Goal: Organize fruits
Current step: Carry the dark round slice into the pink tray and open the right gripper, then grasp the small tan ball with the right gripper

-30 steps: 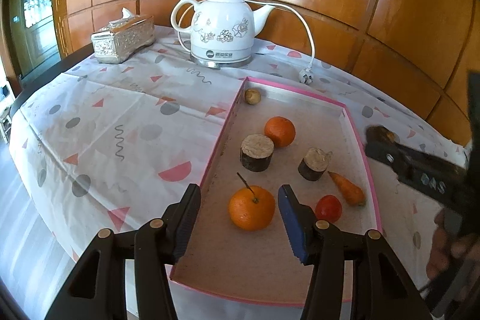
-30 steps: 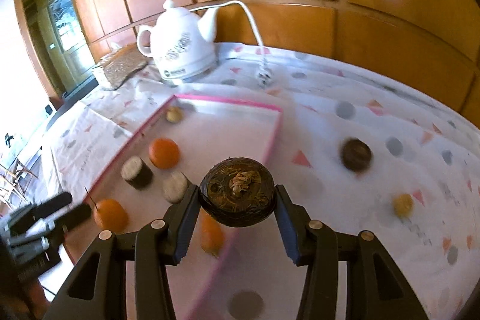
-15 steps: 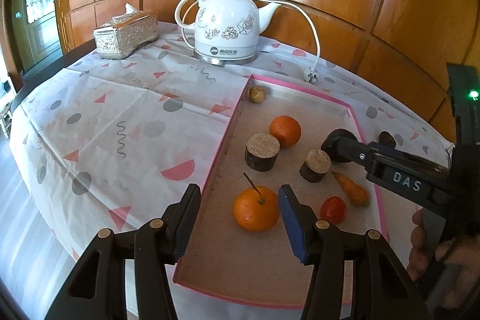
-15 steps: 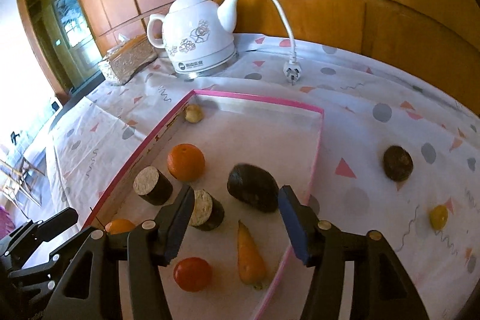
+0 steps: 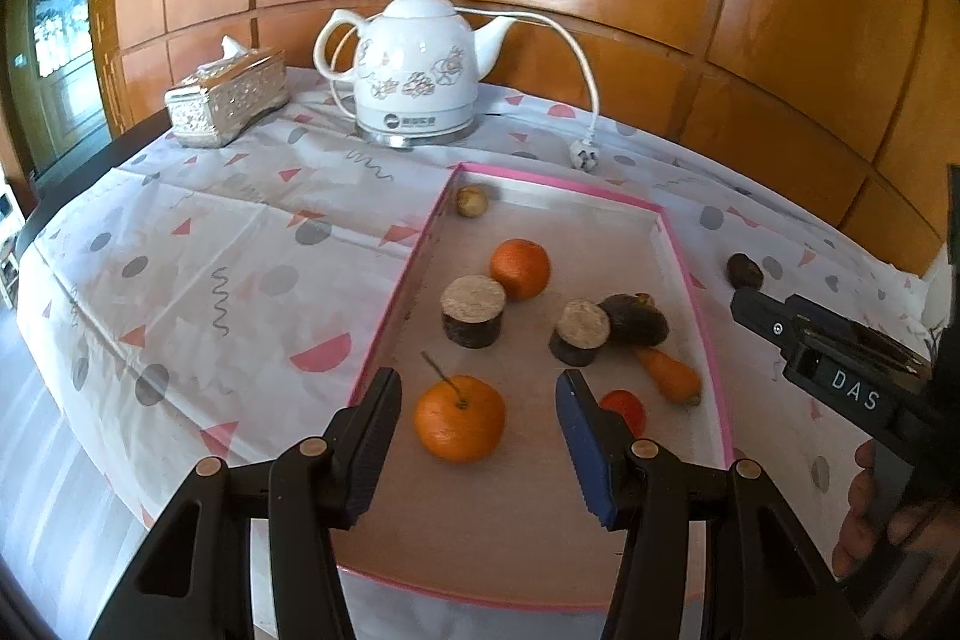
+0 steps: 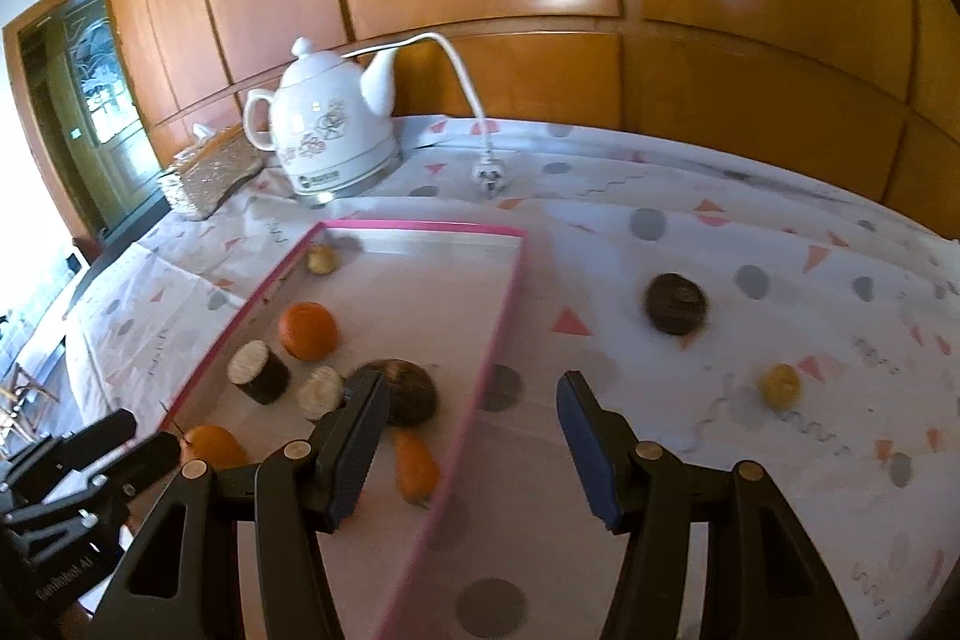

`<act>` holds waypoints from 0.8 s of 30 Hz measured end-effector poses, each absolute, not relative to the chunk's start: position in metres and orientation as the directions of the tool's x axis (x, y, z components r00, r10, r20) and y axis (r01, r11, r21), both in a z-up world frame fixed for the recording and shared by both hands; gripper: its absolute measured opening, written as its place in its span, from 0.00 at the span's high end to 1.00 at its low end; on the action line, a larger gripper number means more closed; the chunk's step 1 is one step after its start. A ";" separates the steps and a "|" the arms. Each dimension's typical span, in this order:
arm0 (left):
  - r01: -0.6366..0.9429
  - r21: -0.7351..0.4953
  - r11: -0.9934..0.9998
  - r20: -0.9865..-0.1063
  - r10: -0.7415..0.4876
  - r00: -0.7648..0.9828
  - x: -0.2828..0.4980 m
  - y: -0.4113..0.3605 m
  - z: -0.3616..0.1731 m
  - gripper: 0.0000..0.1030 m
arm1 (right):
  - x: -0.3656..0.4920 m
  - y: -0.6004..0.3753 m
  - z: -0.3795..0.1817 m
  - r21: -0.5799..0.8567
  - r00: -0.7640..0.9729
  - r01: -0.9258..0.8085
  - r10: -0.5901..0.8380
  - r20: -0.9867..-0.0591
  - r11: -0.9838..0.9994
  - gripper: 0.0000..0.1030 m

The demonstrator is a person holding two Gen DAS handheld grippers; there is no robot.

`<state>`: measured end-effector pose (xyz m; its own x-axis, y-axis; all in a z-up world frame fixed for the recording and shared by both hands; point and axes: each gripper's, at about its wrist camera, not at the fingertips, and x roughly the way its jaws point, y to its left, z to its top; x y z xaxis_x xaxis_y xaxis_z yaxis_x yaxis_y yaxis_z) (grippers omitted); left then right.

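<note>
Right wrist view: right gripper (image 6: 468,436) spread, empty, above pink-rimmed tray (image 6: 504,316) wall. Left gripper (image 5: 477,436) spread, empty. Risk: descending snags rim; round dark-brown fruit (image 6: 675,303) on tablecloth rolls if nudged.

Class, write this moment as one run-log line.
left gripper: open, over stemmed orange | right gripper: open, empty | dark fruit: in pink tray | outside tray: dark fruit on cloth, small yellow fruit
</note>
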<state>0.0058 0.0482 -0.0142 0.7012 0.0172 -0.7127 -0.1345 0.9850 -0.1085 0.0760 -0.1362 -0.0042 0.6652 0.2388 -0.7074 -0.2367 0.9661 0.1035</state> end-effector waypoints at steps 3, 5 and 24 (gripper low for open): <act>-0.112 -0.097 0.989 -0.709 0.010 0.705 0.006 0.040 -0.012 0.47 | 0.071 -0.152 -0.005 0.103 0.680 -0.198 0.213 -0.702 0.975 0.43; -0.097 -0.093 0.991 -0.709 0.003 0.706 0.005 0.035 -0.012 0.47 | 0.069 -0.162 -0.007 0.108 0.686 -0.170 0.197 -0.701 0.979 0.43; 0.032 -0.052 0.998 -0.723 -0.060 0.688 0.014 -0.017 -0.015 0.47 | 0.058 -0.247 -0.027 0.110 0.686 0.008 0.074 -0.724 0.994 0.43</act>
<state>0.0143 -0.0175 -0.0150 0.6884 -0.0595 -0.7228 0.0316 0.9981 -0.0521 0.0576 -0.2465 -0.0271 0.6859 0.0741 -0.7239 0.0082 0.9940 0.1095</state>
